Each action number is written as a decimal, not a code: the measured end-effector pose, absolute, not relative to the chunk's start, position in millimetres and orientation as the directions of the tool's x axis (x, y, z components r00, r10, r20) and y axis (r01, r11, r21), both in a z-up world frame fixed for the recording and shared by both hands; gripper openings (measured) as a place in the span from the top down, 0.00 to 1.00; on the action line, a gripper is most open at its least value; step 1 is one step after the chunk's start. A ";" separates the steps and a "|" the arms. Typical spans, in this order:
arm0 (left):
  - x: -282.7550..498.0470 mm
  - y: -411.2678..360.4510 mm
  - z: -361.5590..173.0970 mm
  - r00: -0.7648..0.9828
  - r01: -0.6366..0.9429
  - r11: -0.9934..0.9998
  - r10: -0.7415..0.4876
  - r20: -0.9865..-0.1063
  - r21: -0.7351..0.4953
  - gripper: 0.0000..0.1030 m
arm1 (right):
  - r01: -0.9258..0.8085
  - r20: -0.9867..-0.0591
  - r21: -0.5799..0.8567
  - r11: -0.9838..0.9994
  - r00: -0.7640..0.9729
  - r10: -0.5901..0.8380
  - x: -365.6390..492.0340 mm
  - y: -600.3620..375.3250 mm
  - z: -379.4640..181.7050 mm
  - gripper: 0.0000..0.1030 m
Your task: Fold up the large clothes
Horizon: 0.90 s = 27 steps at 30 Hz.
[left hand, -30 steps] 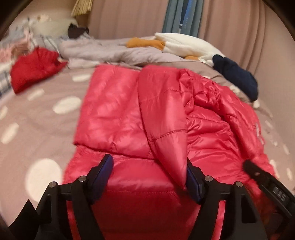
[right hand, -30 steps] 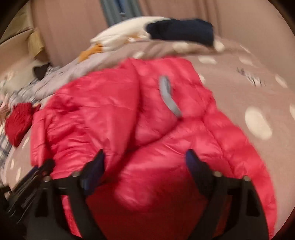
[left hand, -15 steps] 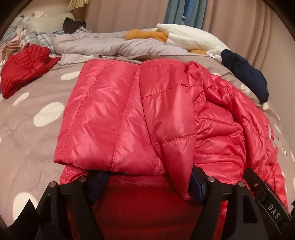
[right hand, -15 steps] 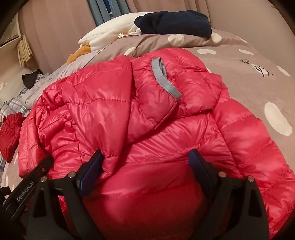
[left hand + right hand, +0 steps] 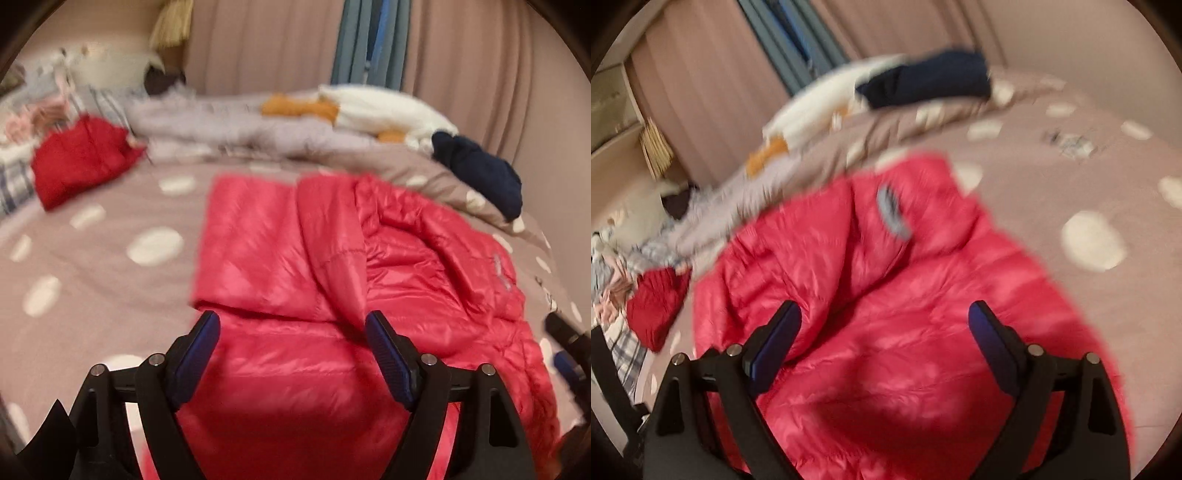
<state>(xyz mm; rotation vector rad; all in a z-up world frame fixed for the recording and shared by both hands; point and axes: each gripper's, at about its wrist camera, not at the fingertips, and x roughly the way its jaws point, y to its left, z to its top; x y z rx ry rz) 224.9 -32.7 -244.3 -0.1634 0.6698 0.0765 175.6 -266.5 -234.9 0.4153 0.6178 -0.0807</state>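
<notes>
bed (image 5: 92, 266): taupe cover with white dots, carried everything in view
puffer jacket (image 5: 295, 362): shiny red quilted, lay mid-bed; one panel and a sleeve were folded over the body, grey collar tab (image 5: 892, 212) faced up, right side looked bunched
grey duvet (image 5: 229, 125): crumpled across the far end of the bed
white garment (image 5: 384, 110): on the duvet, far right, orange piece (image 5: 299, 107) just beside it
navy garment (image 5: 480, 173): far right edge of bed, next to the white one
dark red garment (image 5: 77, 158): far left, well apart from the jacket
left gripper (image 5: 291, 332): jaws were wide and opening; held above the jacket's near edge, pads gripped nothing
right gripper (image 5: 884, 321): jaws were wide and opening; over the jacket's right half, nothing clamped
note: both views were motion-blurred
</notes>
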 end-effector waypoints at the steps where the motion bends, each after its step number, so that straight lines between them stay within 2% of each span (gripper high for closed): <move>1: 213.9 -30.3 -237.3 0.802 -0.114 0.985 0.016 -0.597 -0.128 0.13 | 0.200 -0.556 0.343 0.918 0.830 0.027 165.1 -268.9 -228.5 0.05; 2: 203.5 -26.8 -231.3 0.820 -0.111 0.985 0.014 -0.572 -0.135 0.07 | 0.206 -0.539 0.332 0.921 0.842 0.006 156.6 -270.7 -225.1 0.05; 6: 174.0 -7.9 -221.6 0.859 -0.170 0.968 0.054 -0.510 -0.185 0.04 | 0.238 -0.510 0.311 0.920 0.859 -0.050 128.0 -279.0 -224.9 0.03; 8: 168.5 2.5 -223.9 0.854 -0.195 0.954 0.050 -0.519 -0.228 0.03 | 0.237 -0.512 0.324 0.916 0.858 -0.041 116.4 -284.9 -228.4 0.04; 12: 156.2 26.7 -234.6 0.838 -0.189 0.917 -0.035 -0.545 -0.351 0.02 | 0.271 -0.504 0.333 0.903 0.861 -0.073 96.8 -297.8 -231.1 0.00; 16: 140.7 53.6 -247.1 0.831 -0.269 0.851 -0.032 -0.555 -0.451 0.01 | 0.317 -0.509 0.250 0.915 0.847 -0.154 84.3 -309.6 -229.8 0.00; 19: 129.8 74.3 -256.2 0.826 -0.280 0.797 -0.084 -0.557 -0.535 0.01 | 0.353 -0.507 0.216 0.911 0.838 -0.204 69.5 -322.5 -233.3 0.00; 24: 105.2 86.8 -278.2 0.819 -0.305 0.764 -0.095 -0.566 -0.569 0.01 | 0.419 -0.571 0.342 0.841 0.804 -0.168 48.7 -356.0 -263.0 0.00; 27: 94.6 88.9 -288.7 0.826 -0.281 0.725 -0.151 -0.544 -0.629 0.01 | 0.450 -0.621 0.407 0.795 0.775 -0.120 40.7 -366.1 -282.9 0.00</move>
